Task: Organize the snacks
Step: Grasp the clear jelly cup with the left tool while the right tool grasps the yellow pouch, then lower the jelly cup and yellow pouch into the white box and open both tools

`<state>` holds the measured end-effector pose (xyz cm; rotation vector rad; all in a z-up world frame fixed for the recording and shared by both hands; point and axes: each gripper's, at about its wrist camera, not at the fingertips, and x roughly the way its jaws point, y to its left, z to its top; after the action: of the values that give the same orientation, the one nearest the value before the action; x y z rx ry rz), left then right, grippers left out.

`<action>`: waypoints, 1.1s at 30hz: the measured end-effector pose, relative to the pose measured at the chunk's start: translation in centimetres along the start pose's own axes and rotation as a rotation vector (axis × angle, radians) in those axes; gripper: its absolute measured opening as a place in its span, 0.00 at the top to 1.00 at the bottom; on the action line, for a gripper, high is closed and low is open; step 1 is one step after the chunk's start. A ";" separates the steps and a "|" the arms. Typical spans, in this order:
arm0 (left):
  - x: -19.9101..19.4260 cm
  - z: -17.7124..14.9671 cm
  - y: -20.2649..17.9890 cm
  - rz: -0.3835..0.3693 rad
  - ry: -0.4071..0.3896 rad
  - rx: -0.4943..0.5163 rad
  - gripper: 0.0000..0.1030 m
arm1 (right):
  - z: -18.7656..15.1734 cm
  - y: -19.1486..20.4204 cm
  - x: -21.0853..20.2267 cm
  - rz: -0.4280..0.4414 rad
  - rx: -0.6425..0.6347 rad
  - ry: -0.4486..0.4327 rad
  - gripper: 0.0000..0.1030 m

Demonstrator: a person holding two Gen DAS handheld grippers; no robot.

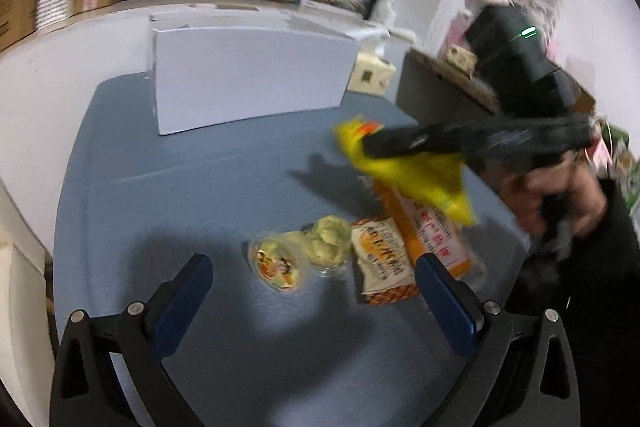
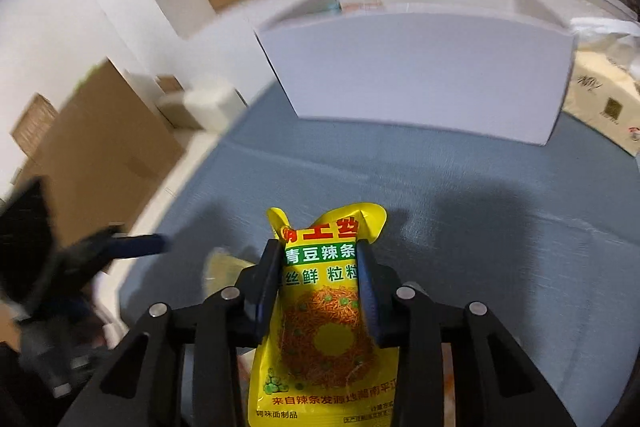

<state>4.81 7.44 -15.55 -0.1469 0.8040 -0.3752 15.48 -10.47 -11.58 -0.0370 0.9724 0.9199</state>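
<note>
A blue-grey table [image 1: 168, 195] carries everything here, and the biggest thing on it is a white box [image 1: 248, 79] standing at the far edge, open at the top as the right wrist view shows. That looks like where the snacks are meant to go.

Next in size is the yellow snack pouch [image 2: 320, 327], lifted clear of the table over its right side, pinched between the two pads of the right gripper [image 2: 318, 263]. The jaws have closed most of the way in and press on the bag's flanks just below its top seal. It is a soft, crinkly foil pouch, light I would judge, and it sags below the grip, so a hold near the upper third keeps it hanging straight; the glossy film could slip if squeezed weakly.

Under it lies a long orange packet [image 1: 428, 227], flat and fairly stiff by its look, best taken across its narrow width. Beside that, towards the near edge, is a small cream-and-orange packet [image 1: 384, 263], puffy and easy to crush. Then two little clear cups [image 1: 304, 255] with pale contents, rigid but slick.

The left gripper [image 1: 316, 291] hovers above these, jaws spread wide, holding nothing.
</note>
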 end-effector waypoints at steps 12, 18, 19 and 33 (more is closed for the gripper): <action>5.1 1.3 1.5 -0.068 0.164 0.186 0.02 | -2.8 0.5 -5.7 0.013 0.028 -0.107 0.62; 5.4 1.0 0.4 -0.051 0.159 0.222 0.53 | -3.2 0.1 -4.7 0.011 0.050 -0.100 0.62; 5.1 1.0 0.3 -0.051 0.152 0.218 0.53 | -3.3 0.0 -4.7 0.010 0.054 -0.101 0.62; -3.5 10.1 0.4 0.084 -0.269 0.004 0.53 | 2.1 -0.7 -7.4 -0.089 0.031 -0.260 0.62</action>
<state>10.04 9.04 -6.36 -0.1559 0.5423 -0.2704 15.68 -14.87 -5.21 0.0642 0.7376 0.8046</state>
